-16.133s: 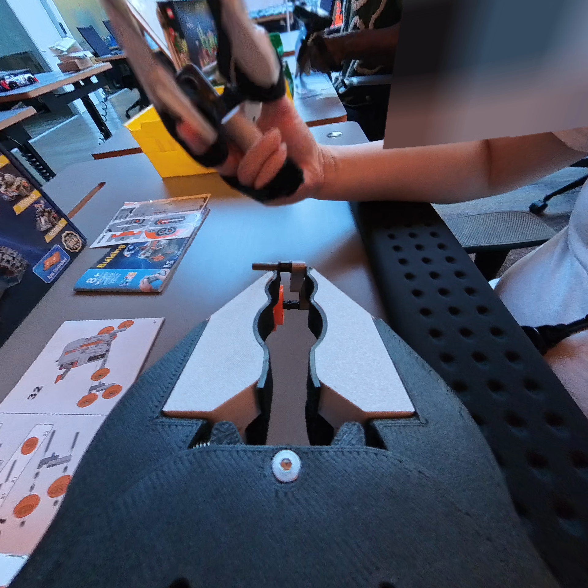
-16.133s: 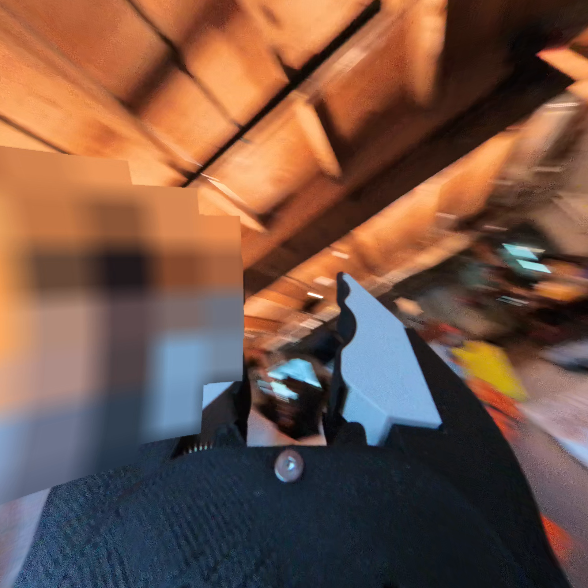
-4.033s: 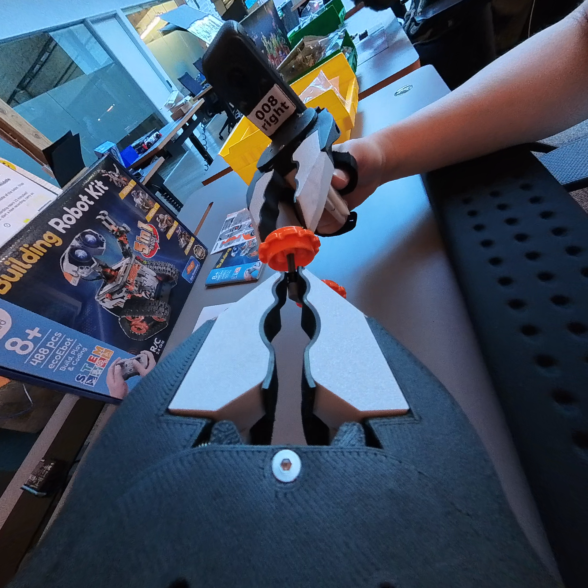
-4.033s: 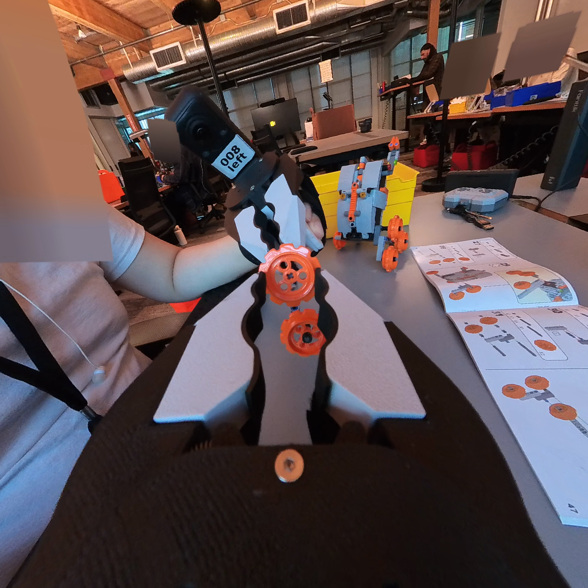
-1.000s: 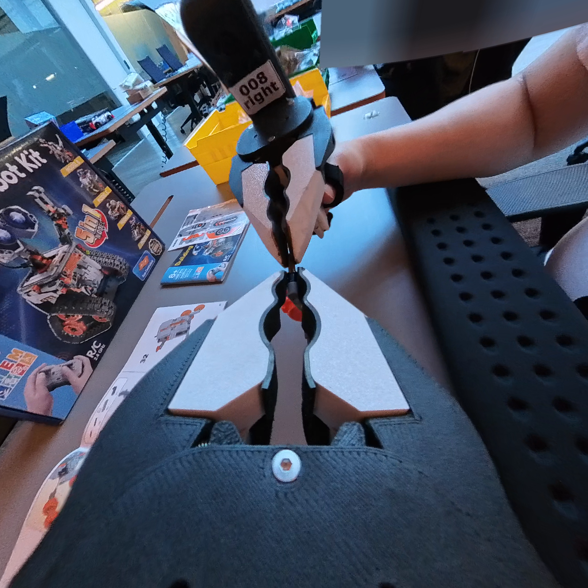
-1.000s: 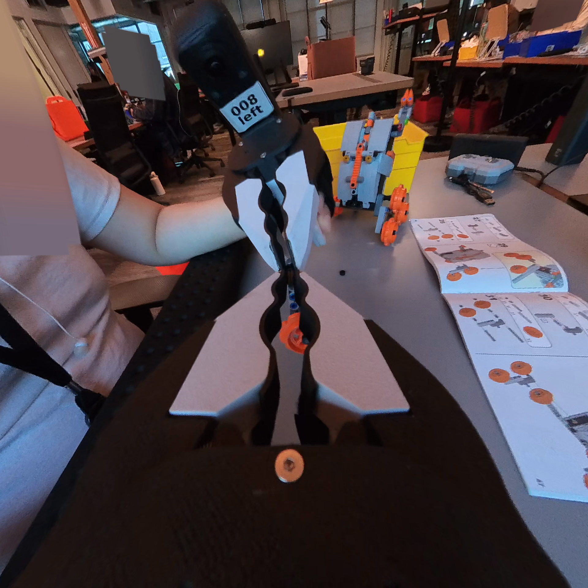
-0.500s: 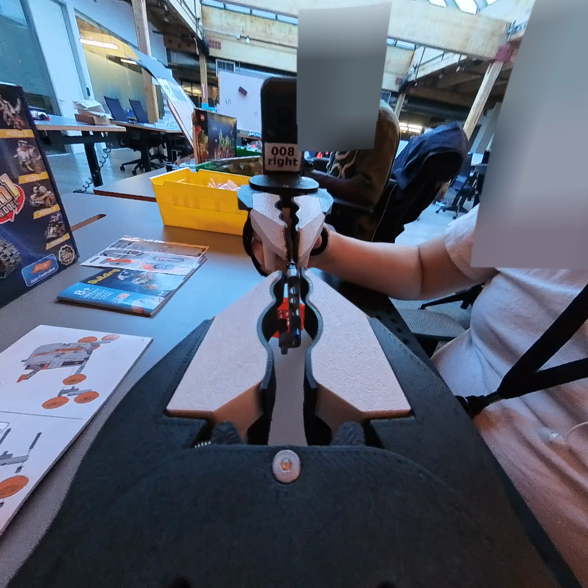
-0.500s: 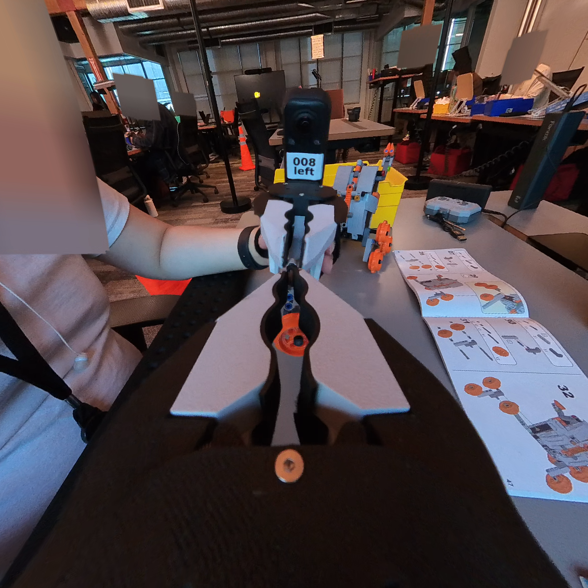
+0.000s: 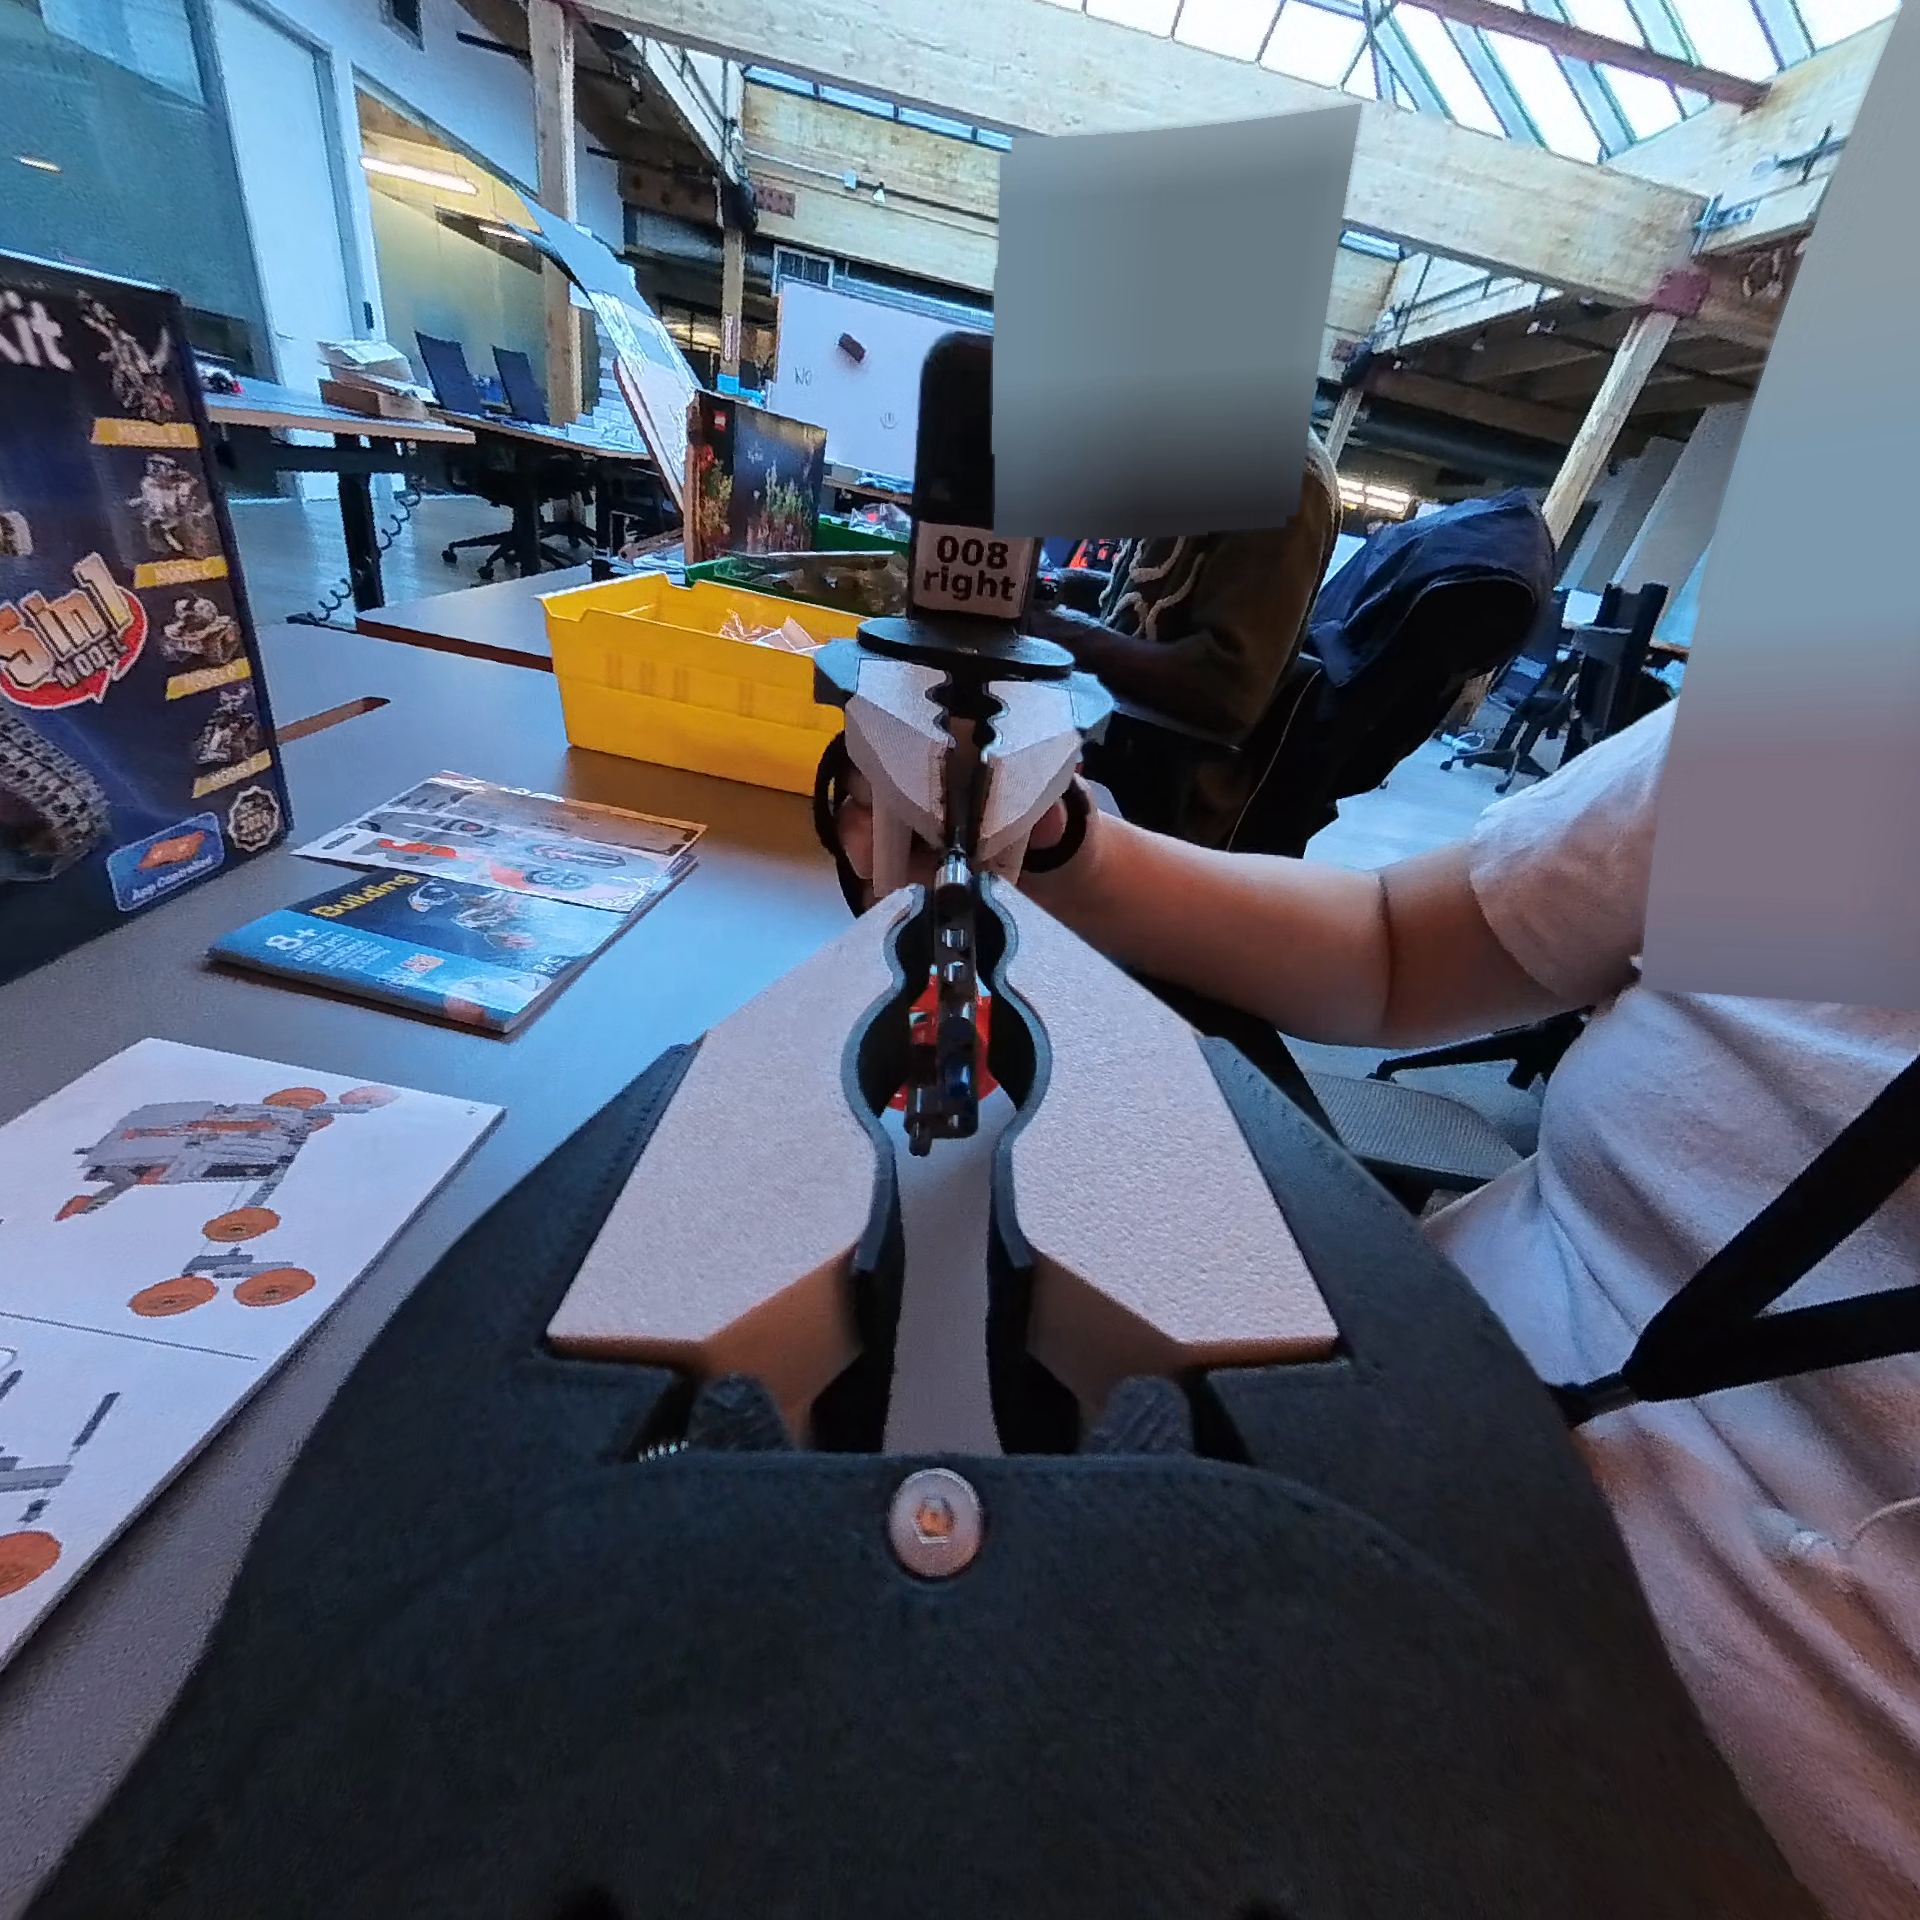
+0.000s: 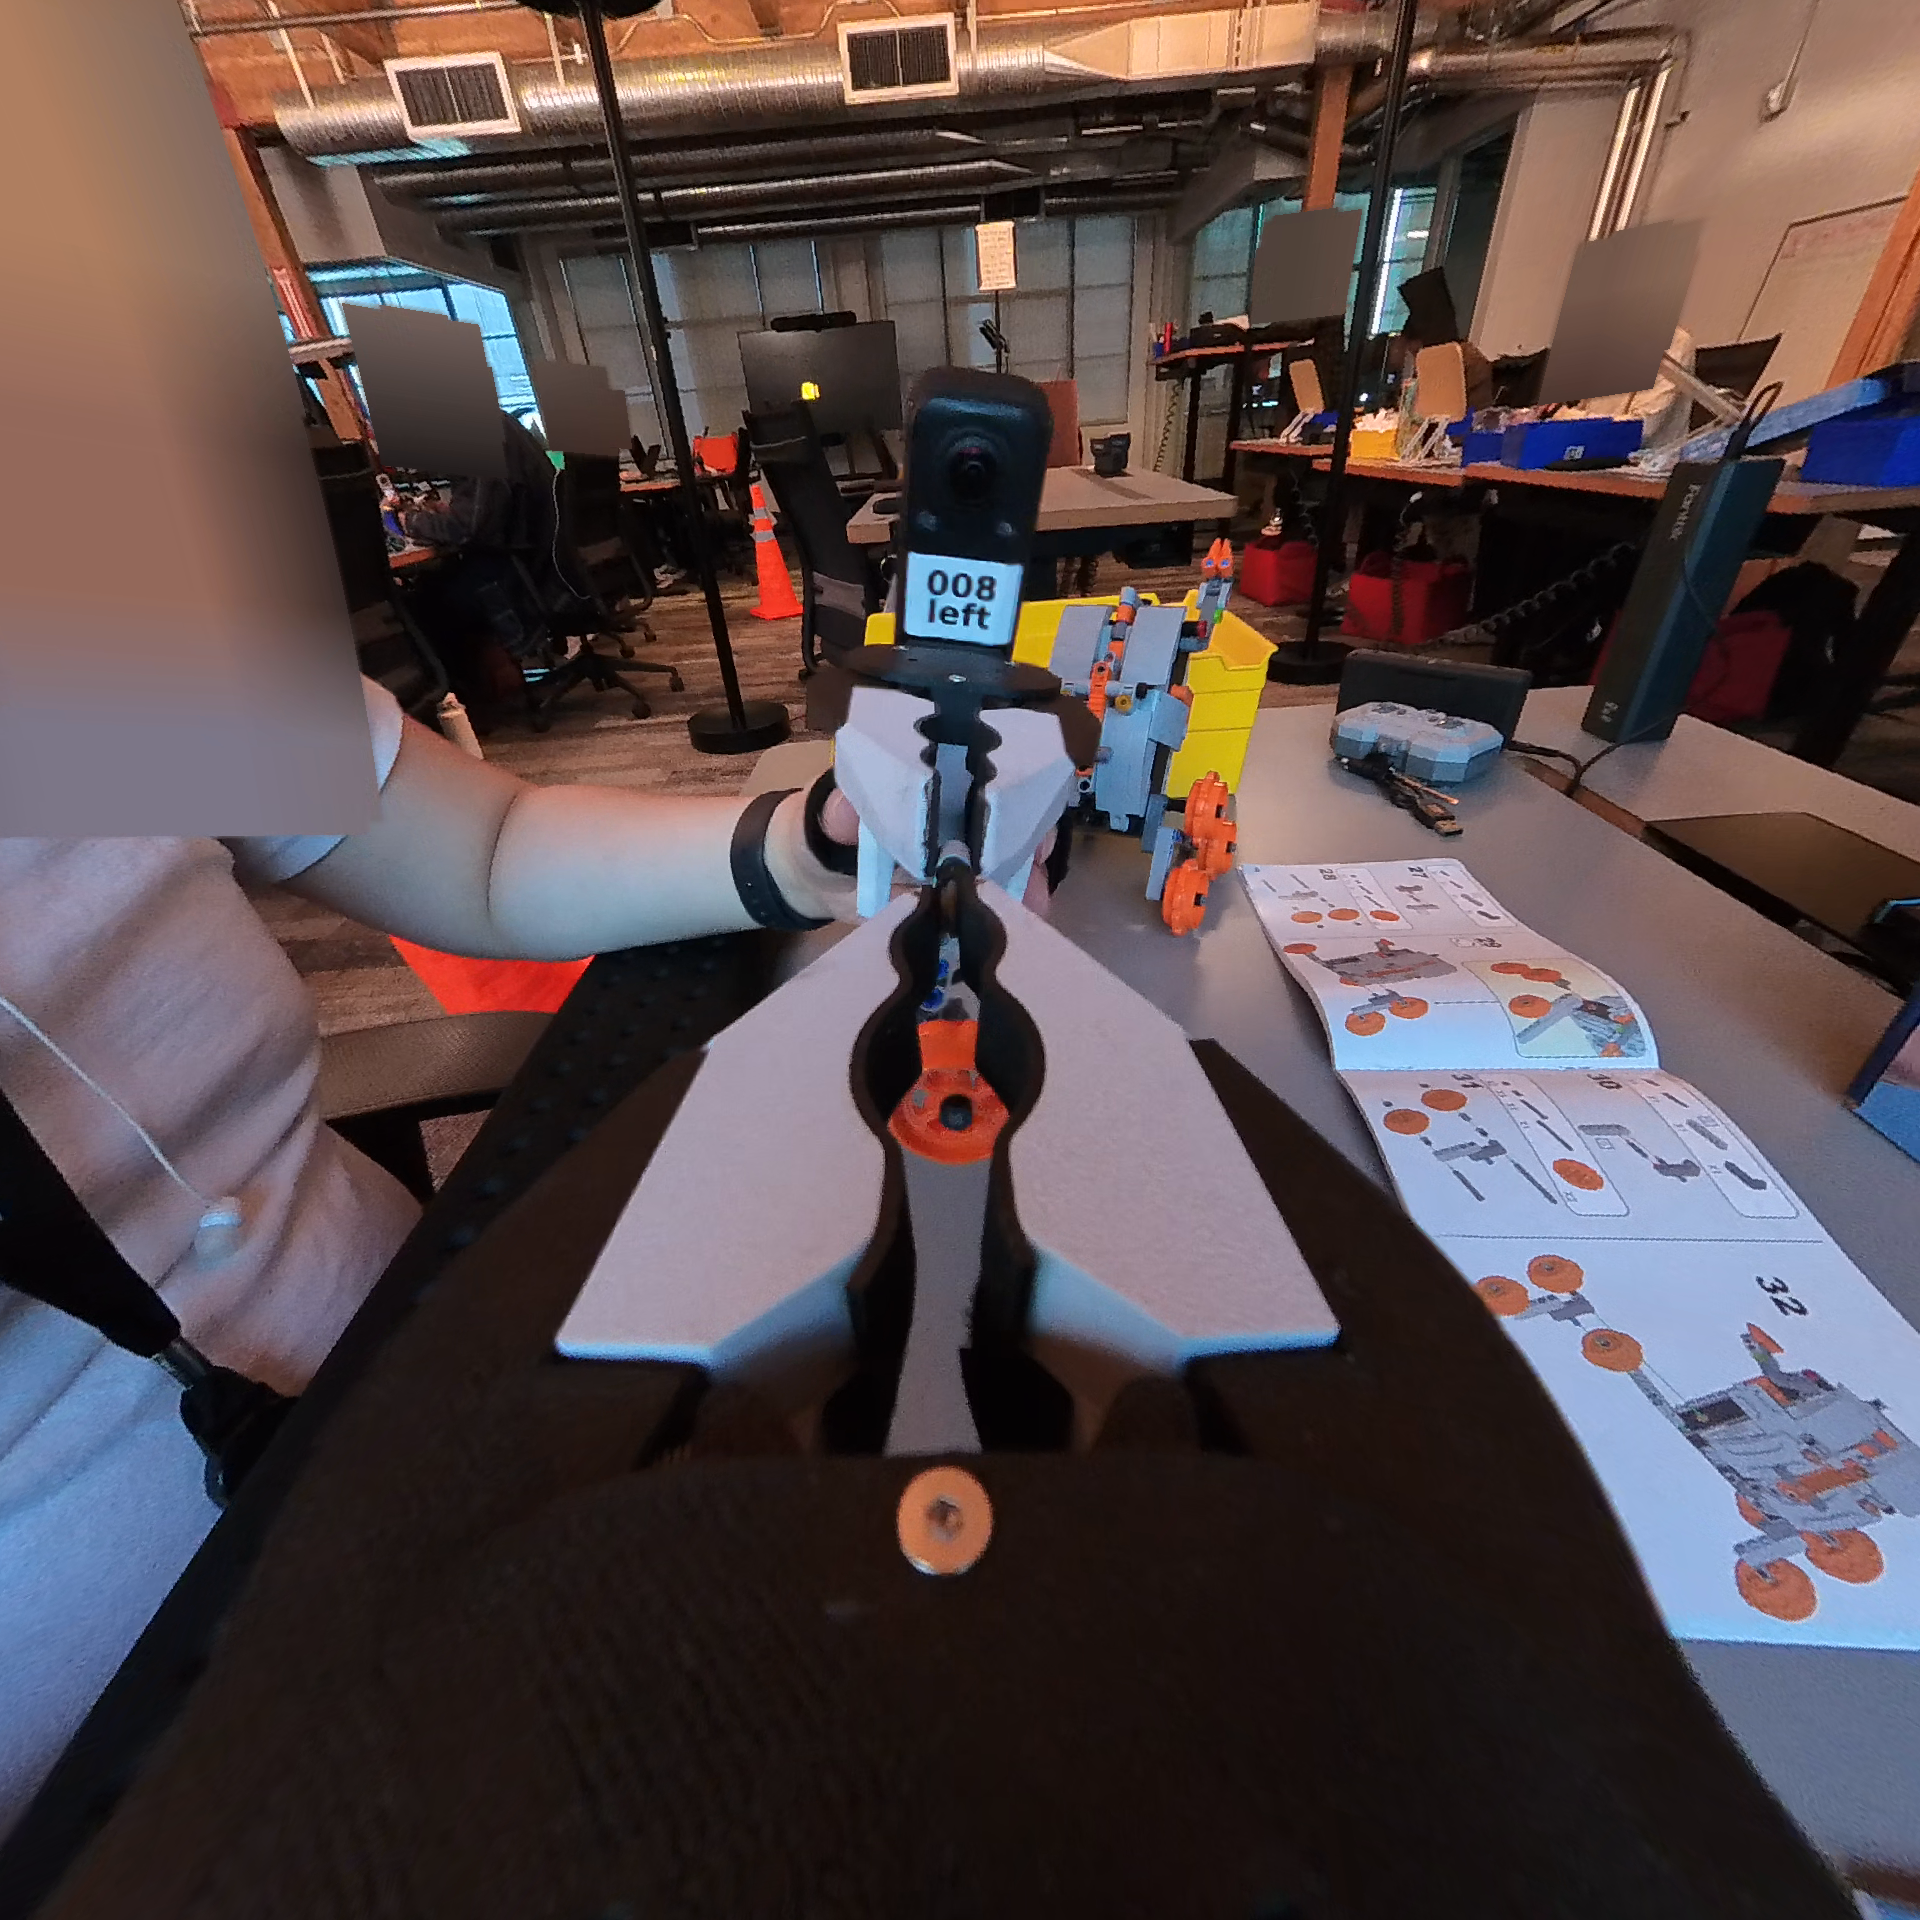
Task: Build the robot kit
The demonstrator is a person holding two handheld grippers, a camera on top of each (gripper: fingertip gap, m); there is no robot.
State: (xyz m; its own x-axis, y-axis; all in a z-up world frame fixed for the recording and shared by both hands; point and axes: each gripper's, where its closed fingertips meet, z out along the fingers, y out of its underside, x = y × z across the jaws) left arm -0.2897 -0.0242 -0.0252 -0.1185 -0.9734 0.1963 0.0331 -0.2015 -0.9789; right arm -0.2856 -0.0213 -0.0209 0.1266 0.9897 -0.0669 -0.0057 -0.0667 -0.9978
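Note:
My two grippers face each other tip to tip above the grey table [image 9: 665,966], both shut on one small toy piece. In the left wrist view my left gripper [image 9: 951,896] clamps a dark beam with holes [image 9: 951,1023], and an orange wheel [image 9: 920,1023] shows behind it. The right gripper [image 9: 961,831] meets the beam's far end. In the right wrist view my right gripper [image 10: 951,906] holds an orange wheel [image 10: 948,1117] in the round hollow between its fingers. A thin dark rod runs forward to the left gripper [image 10: 951,847].
A yellow bin [image 9: 686,675], a kit box [image 9: 114,675] and booklets [image 9: 457,914] lie at the left. An open instruction sheet [image 10: 1507,1091], a grey and orange toy vehicle [image 10: 1143,727] and a grey controller [image 10: 1418,743] are on the table. The person's body and a black perforated chair part [image 10: 582,1029] are close by. Left and right tips are no more than a few centimetres apart.
Over the last second both grippers swung up from pointing down at the table to level. They stay tip to tip on the piece and hardly moved in the last half second.

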